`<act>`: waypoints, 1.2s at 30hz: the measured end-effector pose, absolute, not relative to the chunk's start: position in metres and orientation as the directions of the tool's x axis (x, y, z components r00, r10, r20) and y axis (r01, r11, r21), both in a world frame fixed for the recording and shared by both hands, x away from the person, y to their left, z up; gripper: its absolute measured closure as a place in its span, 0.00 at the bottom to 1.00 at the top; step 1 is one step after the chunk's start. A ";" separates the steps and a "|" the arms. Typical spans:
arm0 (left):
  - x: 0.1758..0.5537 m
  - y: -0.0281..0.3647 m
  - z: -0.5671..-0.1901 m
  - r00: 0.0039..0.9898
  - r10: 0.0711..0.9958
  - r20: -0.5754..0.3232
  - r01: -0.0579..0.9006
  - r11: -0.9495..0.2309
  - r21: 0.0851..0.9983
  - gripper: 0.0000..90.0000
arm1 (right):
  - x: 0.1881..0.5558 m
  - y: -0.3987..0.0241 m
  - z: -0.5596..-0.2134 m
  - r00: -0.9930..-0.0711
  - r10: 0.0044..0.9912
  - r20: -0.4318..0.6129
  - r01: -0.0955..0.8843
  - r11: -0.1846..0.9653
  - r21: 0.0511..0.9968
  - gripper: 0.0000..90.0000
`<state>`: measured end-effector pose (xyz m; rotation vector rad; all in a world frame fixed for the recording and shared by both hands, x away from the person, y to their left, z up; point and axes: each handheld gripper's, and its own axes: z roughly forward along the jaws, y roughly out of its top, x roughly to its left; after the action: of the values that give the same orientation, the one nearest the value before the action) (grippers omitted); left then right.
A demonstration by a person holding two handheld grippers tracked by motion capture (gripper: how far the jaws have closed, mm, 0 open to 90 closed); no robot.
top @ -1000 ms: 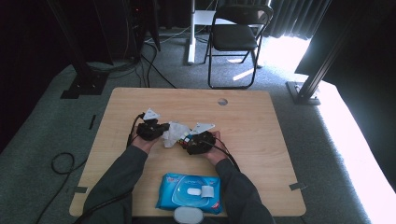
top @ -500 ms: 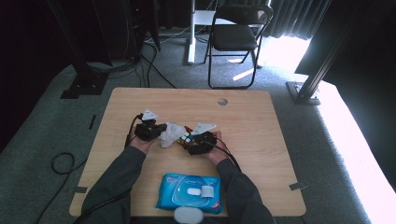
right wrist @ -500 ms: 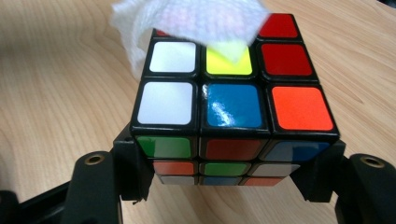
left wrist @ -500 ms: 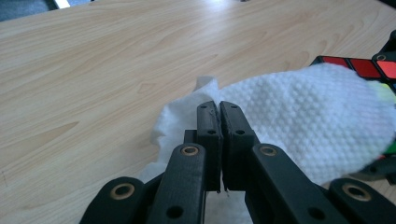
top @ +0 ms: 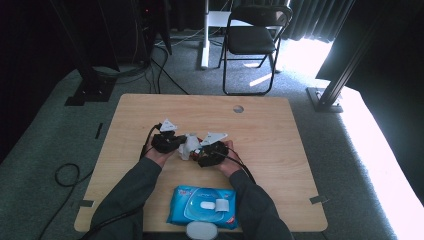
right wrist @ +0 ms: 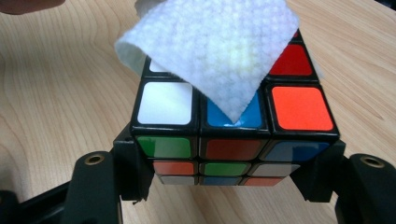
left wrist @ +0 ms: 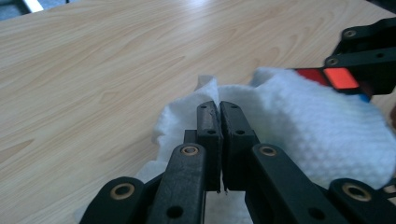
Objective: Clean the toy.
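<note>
Nothing had visibly shifted since earlier: the left claw (left wrist: pixel 218 112), clamped on the wipe (left wrist: pixel 299 121), was rubbing the puzzle cube (right wrist: pixel 233 121) gripped between the right claw's (right wrist: pixel 229 172) jaws, so next it should sweep across the top face.

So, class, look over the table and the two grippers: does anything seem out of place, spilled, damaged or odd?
Nothing stands out. The left gripper is shut on a white wipe draped over the puzzle cube, which the right gripper clamps by its sides. The blue wipes pack lies flat on the table.
</note>
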<state>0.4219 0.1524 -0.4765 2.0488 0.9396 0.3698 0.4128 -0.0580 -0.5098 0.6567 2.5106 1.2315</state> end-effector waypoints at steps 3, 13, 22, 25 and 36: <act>0.421 0.151 -0.473 0.689 0.721 -0.078 0.479 -0.371 0.795 0.97 | 0.413 -0.058 -0.510 -0.864 0.501 -0.042 0.274 0.539 0.796 0.38; 0.420 0.149 -0.467 0.697 0.712 -0.090 0.467 -0.356 0.809 0.97 | 0.411 -0.055 -0.510 -0.871 0.489 -0.048 0.264 0.548 0.793 0.38; 0.423 0.149 -0.475 0.699 0.709 -0.097 0.481 -0.365 0.797 0.97 | 0.409 -0.054 -0.511 -0.873 0.485 -0.049 0.259 0.547 0.796 0.38; 0.423 0.149 -0.478 0.695 0.713 -0.089 0.488 -0.378 0.786 0.97 | 0.409 -0.054 -0.511 -0.873 0.486 -0.049 0.258 0.544 0.799 0.38; 0.423 0.150 -0.487 0.697 0.711 -0.096 0.503 -0.389 0.772 0.97 | 0.409 -0.056 -0.506 -0.870 0.491 -0.046 0.256 0.529 0.809 0.38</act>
<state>0.4229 0.1497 -0.4873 2.0718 0.9267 0.3174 0.4090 -0.0558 -0.5056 0.6258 2.5032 1.2585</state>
